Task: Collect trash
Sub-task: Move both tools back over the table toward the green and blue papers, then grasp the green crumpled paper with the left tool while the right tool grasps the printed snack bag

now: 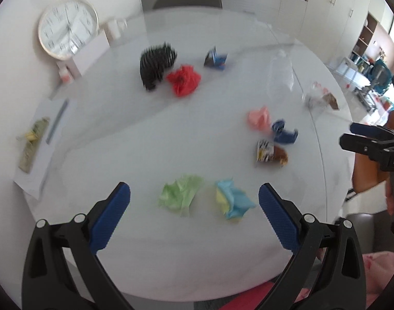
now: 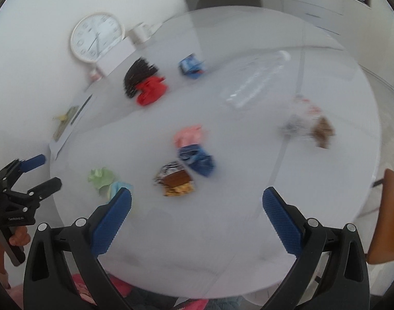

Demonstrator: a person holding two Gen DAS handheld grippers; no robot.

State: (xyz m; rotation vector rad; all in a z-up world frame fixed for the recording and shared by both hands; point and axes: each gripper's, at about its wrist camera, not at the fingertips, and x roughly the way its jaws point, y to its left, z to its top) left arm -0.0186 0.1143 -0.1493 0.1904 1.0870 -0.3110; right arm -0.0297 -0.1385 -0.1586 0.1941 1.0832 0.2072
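Several pieces of trash lie on a round white table point(image 1: 145, 142). A green paper wad point(image 1: 181, 195) and a blue-yellow wad point(image 1: 233, 199) lie just ahead of my open, empty left gripper point(image 1: 194, 193). A brown snack wrapper point(image 2: 175, 179), a dark blue wrapper point(image 2: 198, 160) and a pink wad point(image 2: 189, 134) lie ahead of my open, empty right gripper point(image 2: 197, 196). Farther off are a red wad point(image 1: 183, 78), a blue packet point(image 1: 215, 59), a clear bottle point(image 2: 254, 80) and a clear wrapper point(image 2: 310, 124). Both views are blurred.
A black spiky object point(image 1: 157, 63) stands beside the red wad. A wall clock point(image 1: 67, 27), a white box point(image 1: 89, 54) and a mug point(image 2: 141, 32) are at the table's far left. A paper sheet with a snack bar point(image 1: 32, 144) lies left. A chair point(image 1: 188, 1) stands behind.
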